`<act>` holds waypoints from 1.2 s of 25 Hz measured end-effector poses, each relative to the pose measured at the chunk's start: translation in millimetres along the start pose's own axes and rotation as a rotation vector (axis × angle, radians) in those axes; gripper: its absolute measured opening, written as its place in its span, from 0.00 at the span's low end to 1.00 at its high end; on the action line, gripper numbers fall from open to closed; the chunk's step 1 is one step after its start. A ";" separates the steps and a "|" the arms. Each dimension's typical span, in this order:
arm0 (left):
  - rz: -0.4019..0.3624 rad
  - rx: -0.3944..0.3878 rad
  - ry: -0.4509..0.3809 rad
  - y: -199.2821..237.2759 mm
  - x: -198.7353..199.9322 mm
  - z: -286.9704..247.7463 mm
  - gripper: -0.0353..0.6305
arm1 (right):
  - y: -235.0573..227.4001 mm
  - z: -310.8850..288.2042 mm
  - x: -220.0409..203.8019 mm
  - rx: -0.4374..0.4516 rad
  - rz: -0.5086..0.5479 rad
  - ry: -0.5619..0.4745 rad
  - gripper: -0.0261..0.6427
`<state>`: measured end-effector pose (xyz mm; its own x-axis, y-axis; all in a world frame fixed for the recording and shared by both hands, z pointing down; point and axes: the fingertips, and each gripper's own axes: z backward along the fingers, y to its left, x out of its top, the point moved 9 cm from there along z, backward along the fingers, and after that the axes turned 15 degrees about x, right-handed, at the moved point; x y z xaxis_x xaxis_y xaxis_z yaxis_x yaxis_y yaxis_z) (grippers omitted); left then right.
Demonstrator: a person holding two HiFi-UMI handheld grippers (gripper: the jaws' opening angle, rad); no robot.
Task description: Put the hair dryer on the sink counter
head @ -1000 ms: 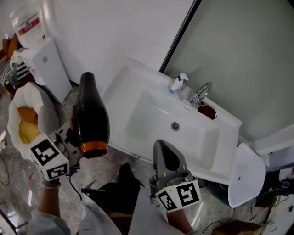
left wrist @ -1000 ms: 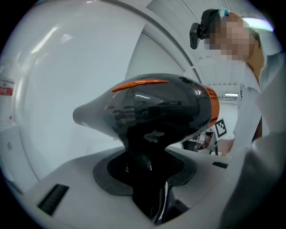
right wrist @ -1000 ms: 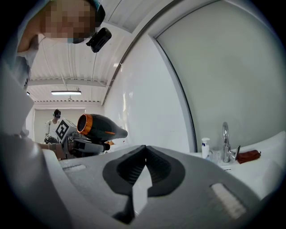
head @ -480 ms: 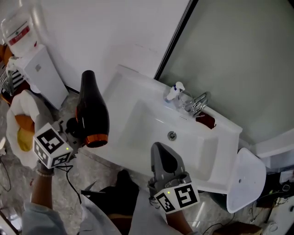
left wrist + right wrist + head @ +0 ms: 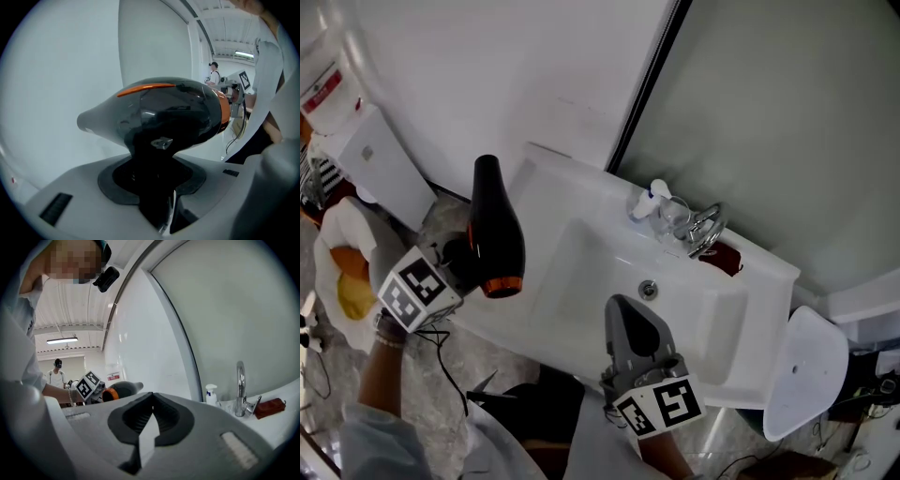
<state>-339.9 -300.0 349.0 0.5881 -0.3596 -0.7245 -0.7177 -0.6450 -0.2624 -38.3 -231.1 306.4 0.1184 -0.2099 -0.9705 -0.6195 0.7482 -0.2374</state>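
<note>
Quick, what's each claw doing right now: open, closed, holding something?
Left claw: closed on the hair dryer, by its handle.
Right claw: closed, holding nothing.

Left gripper [image 5: 453, 265] has moved toward 1 o'clock in the head view, carrying the hair dryer [image 5: 494, 230] with it. A second ago the dryer hung clear of the sink counter [image 5: 539, 183], off its 9 o'clock edge. Now the dryer's body and orange rear ring overlap that edge. It also looks smaller, so it is further below my head. My right gripper [image 5: 630, 323] has edged toward 12 o'clock, further in over the basin's front rim. The whole sink has slid toward 7 o'clock in frame.
</note>
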 end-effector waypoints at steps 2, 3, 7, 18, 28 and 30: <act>-0.021 -0.003 0.015 3.0 -1.7 -14.5 0.30 | -8.0 -4.0 -0.8 0.003 -0.008 0.004 0.03; -0.027 -0.007 0.025 3.3 -1.4 -21.1 0.30 | -11.5 -5.9 -1.3 0.004 -0.012 0.006 0.03; -0.133 -0.030 0.093 9.2 3.2 -50.0 0.30 | -25.1 -14.5 -5.2 0.012 -0.026 0.015 0.03; -0.256 -0.162 0.251 12.3 -11.9 -141.6 0.30 | -60.2 -20.0 -14.7 0.001 -0.079 0.028 0.03; -0.446 -0.213 0.372 8.1 -31.9 -197.5 0.30 | -82.1 -19.2 -26.8 -0.019 -0.108 0.064 0.03; -0.469 -0.226 0.391 9.4 -34.3 -205.4 0.30 | -85.1 -19.7 -27.5 -0.023 -0.112 0.064 0.03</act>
<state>-290.3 -432.2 502.3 0.9429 -0.1966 -0.2690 -0.2806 -0.9039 -0.3228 -4.2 -301.4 354.2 0.1385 -0.3314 -0.9333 -0.6230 0.7034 -0.3422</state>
